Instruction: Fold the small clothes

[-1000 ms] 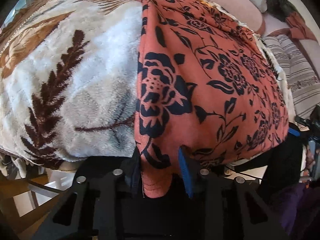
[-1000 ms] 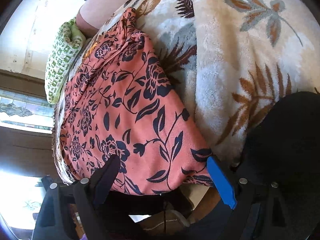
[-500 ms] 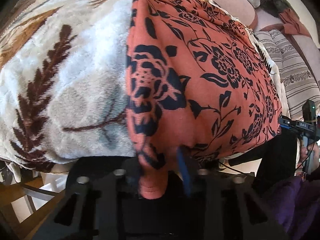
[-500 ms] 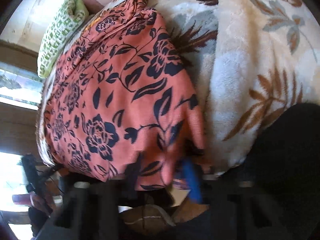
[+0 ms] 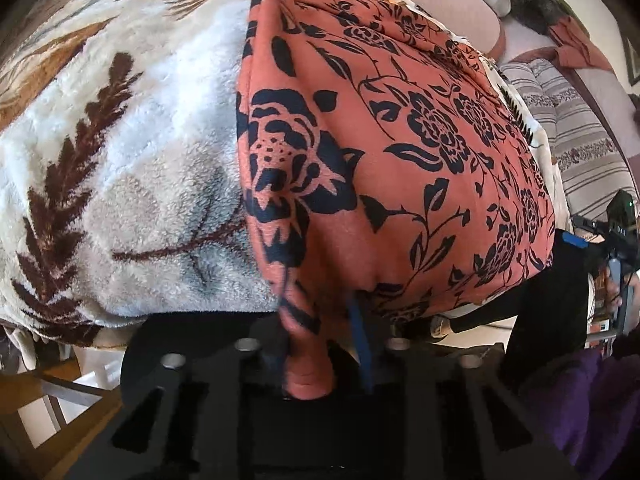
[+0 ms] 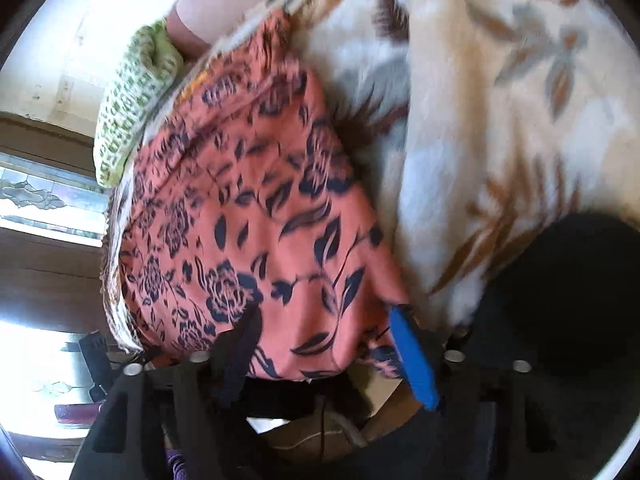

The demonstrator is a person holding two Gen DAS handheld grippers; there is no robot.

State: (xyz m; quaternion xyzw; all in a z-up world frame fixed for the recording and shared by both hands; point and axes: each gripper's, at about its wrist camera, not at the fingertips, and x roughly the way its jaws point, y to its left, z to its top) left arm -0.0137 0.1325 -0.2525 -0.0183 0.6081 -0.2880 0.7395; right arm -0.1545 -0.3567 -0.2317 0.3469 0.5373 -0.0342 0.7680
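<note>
Orange floral garment [image 5: 400, 152] pinched in closing left jaws, between opening right jaws

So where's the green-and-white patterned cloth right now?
Only the right wrist view shows the green-and-white cloth: upper left, bunched at the far edge of the orange floral garment, beside the leaf-print blanket.

Garment [image 5: 400, 140] lies on blanket [image 5: 120, 160], at its edge.
</note>
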